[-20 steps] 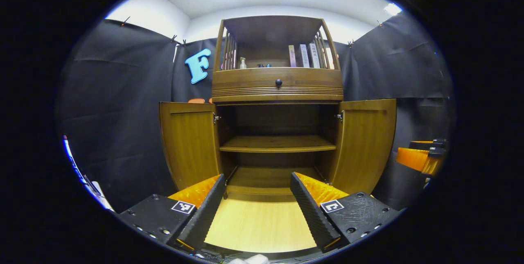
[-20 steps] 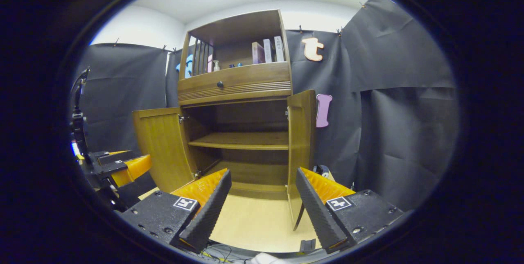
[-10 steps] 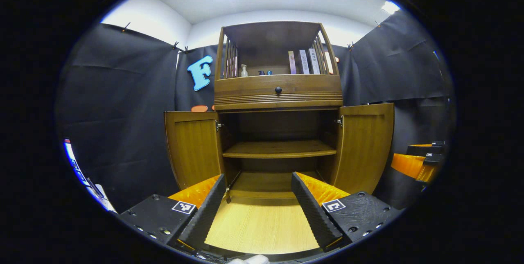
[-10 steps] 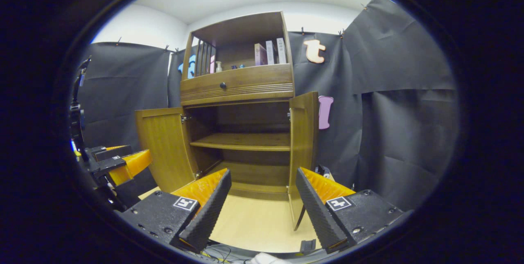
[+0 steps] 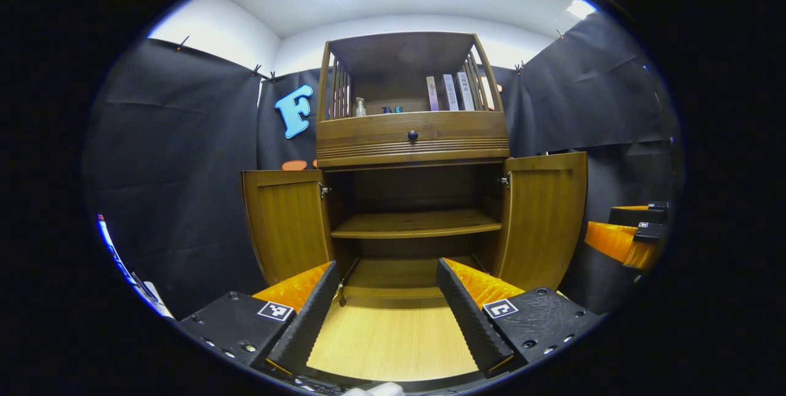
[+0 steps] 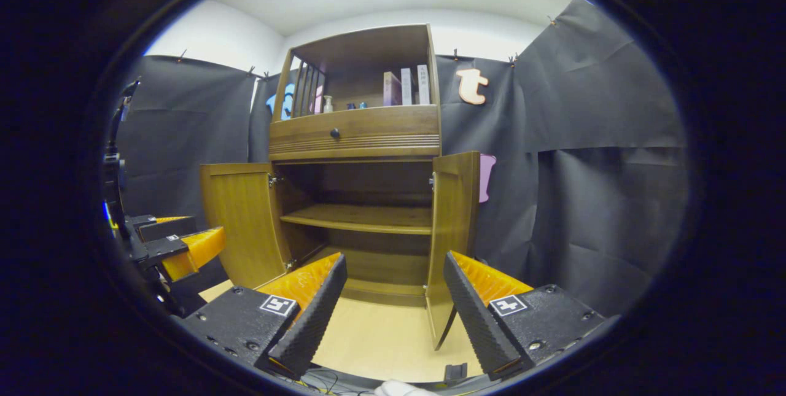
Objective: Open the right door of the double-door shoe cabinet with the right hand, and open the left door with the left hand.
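The brown wooden shoe cabinet (image 5: 412, 138) stands ahead with both lower doors swung wide. Its left door (image 5: 287, 224) and right door (image 5: 543, 218) flank a bare shelf (image 5: 416, 224). In the left gripper view my left gripper (image 5: 385, 316) is open, well short of the cabinet, holding nothing. In the right gripper view the cabinet (image 6: 359, 132) shows from the right side, its right door (image 6: 451, 236) nearly edge-on and its left door (image 6: 242, 218) wide. My right gripper (image 6: 393, 316) is open and empty. The other gripper (image 6: 178, 245) hangs at the left; the right gripper (image 5: 626, 236) appears at the right edge.
The cabinet's upper part has a drawer with a dark knob (image 5: 412, 135) and an open shelf with books (image 5: 448, 92) and a small bottle (image 5: 359, 106). Light wooden floor (image 5: 393, 341) lies in front. Black cloth walls close in on both sides.
Both grippers have drawn back slightly from the cabinet, and the views have shifted a little. Both doors stay open and both grippers stay open.
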### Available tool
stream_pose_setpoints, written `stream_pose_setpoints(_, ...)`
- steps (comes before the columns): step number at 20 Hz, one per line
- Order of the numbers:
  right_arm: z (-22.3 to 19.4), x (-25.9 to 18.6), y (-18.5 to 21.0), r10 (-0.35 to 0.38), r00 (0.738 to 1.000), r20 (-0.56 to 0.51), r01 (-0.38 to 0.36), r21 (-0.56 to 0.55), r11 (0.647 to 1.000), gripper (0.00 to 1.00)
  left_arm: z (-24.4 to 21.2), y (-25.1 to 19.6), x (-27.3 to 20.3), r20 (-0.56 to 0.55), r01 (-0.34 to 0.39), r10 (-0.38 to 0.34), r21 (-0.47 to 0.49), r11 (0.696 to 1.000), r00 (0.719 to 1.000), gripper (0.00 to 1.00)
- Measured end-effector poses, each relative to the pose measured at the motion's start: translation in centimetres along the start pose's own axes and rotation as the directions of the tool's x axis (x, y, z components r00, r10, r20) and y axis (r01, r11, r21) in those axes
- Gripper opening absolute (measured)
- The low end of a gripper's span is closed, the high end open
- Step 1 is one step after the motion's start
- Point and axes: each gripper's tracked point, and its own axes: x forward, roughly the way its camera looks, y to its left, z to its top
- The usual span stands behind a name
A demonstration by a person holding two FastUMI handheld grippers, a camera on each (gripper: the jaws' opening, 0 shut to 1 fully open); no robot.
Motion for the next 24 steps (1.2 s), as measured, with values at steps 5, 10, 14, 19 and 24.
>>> stream_pose_setpoints(5, 0.2, -0.2, -0.8, -0.024, 1.000, 0.003, 0.023, 0.016, 1.000, 0.99, -0.2, -0.2, -0.3, 0.009, 0.010, -0.010, 0.011, 1.000, 1.000, 1.00)
stream_pose_setpoints(10, 0.2, -0.5, -1.0, -0.016, 1.000, 0.007, 0.016, 0.022, 1.000, 1.00, -0.3, -0.8, -0.7, 0.014, 0.016, -0.017, 0.019, 1.000, 1.000, 0.96)
stream_pose_setpoints(14, 0.1, -0.7, -1.5, -0.017, 1.000, 0.006, 0.017, 0.028, 0.999, 0.99, -0.2, -1.5, -0.9, 0.016, 0.022, -0.022, 0.023, 0.999, 1.000, 0.96)
stream_pose_setpoints(19, 0.2, -0.9, -2.0, -0.016, 1.000, 0.010, 0.015, 0.036, 0.999, 0.99, -0.4, -1.7, -0.9, 0.017, 0.018, -0.018, 0.025, 1.000, 1.000, 0.96)
stream_pose_setpoints(24, 0.3, -0.7, -2.2, -0.010, 1.000, 0.012, 0.010, 0.036, 0.999, 1.00, -0.3, -2.2, -0.8, 0.018, 0.022, -0.022, 0.034, 0.999, 1.000, 0.96)
